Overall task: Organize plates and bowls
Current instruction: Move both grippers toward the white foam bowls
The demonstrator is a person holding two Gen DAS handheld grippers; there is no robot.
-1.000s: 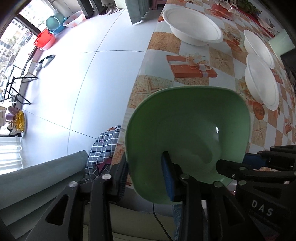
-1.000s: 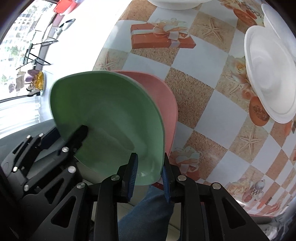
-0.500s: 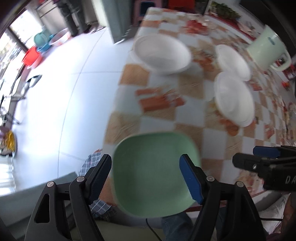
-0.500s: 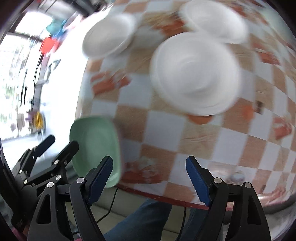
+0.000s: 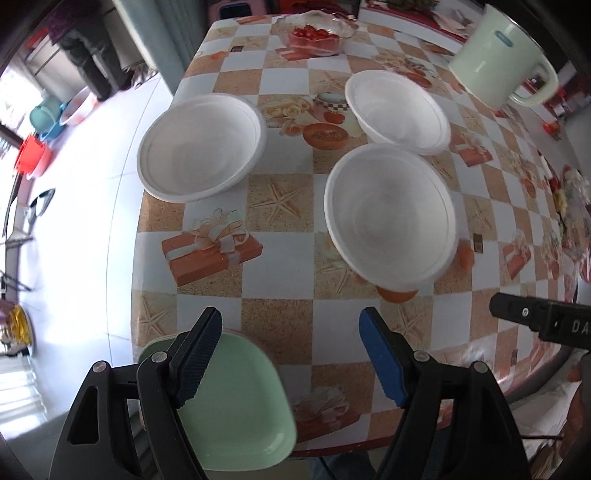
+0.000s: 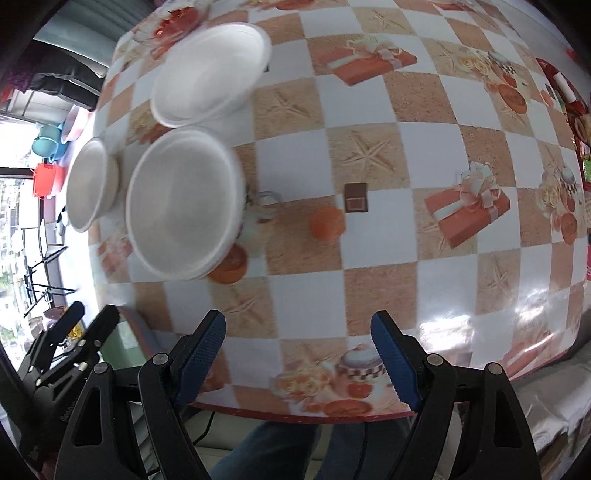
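Note:
A green plate (image 5: 240, 406) lies flat at the table's near corner, seemingly with another plate's pale rim just under it. My left gripper (image 5: 291, 332) hangs open above the plate's far edge, nothing between its blue pads. Three white bowls stand beyond it: one at the left (image 5: 201, 146), one at the back (image 5: 397, 110), one nearest (image 5: 389, 218). My right gripper (image 6: 295, 332) is open over bare tablecloth, right of the nearest white bowl (image 6: 184, 206). The left gripper (image 6: 94, 314) shows at its lower left, over a sliver of the green plate (image 6: 125, 347).
A mint-green jug (image 5: 495, 62) stands at the back right and a glass dish of red fruit (image 5: 314, 35) at the far end. The checkered tablecloth (image 6: 369, 258) runs to the right. A person's jeans (image 6: 295, 450) show below the table's near edge. Basins sit on the floor at left.
Both grippers were shut on the green plate's rim; both have let go and opened. The plate now lies at the table corner. Both grippers have risen and shifted over the table toward the white bowls.

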